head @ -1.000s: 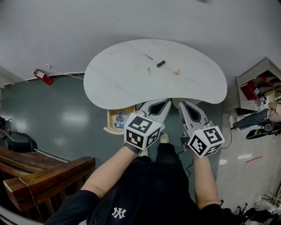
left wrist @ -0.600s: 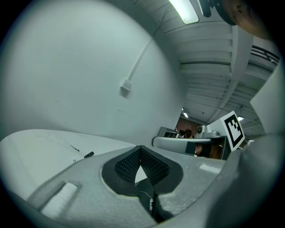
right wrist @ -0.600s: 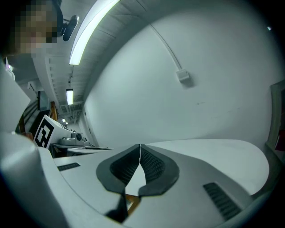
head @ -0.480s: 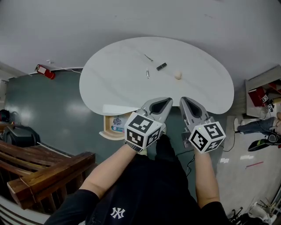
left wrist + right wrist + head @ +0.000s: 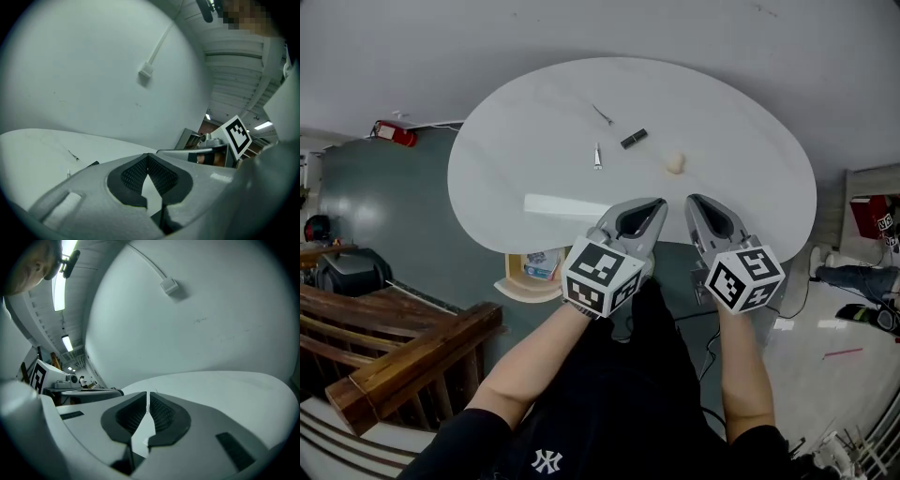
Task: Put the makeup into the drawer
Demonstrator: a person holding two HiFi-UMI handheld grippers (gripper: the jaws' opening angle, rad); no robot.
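The left gripper [image 5: 658, 204] has its jaws closed, pads meeting at the tip with nothing between them. The right gripper [image 5: 694, 202] is closed too and holds nothing. The two lie side by side, close together, with their tips over the near edge of the white table [image 5: 534, 159], each carrying one marker cube behind its jaws.

Four small pieces of makeup lie on the table's far half, about midway between its left and right ends and well apart from the grippers:
- a thin dark stick [image 5: 602, 114], nearest the far edge
- a short dark case [image 5: 634, 139]
- a small pale tube [image 5: 597, 157]
- a round beige puff [image 5: 676, 163], the furthest right

Only bare tabletop lies between them and the grippers.

One drawer [image 5: 525, 287] of light wood stands open under the near edge, left of the left gripper, with something coloured inside.

Beyond the table's left end are a red fire extinguisher [image 5: 397, 134] on the floor and a wooden bench [image 5: 403, 361]. A shelf unit [image 5: 870, 197] stands past the right end.

The left gripper view shows the stick, case and tube low on the tabletop, but not the puff or the drawer. The right gripper view shows only bare tabletop and wall.
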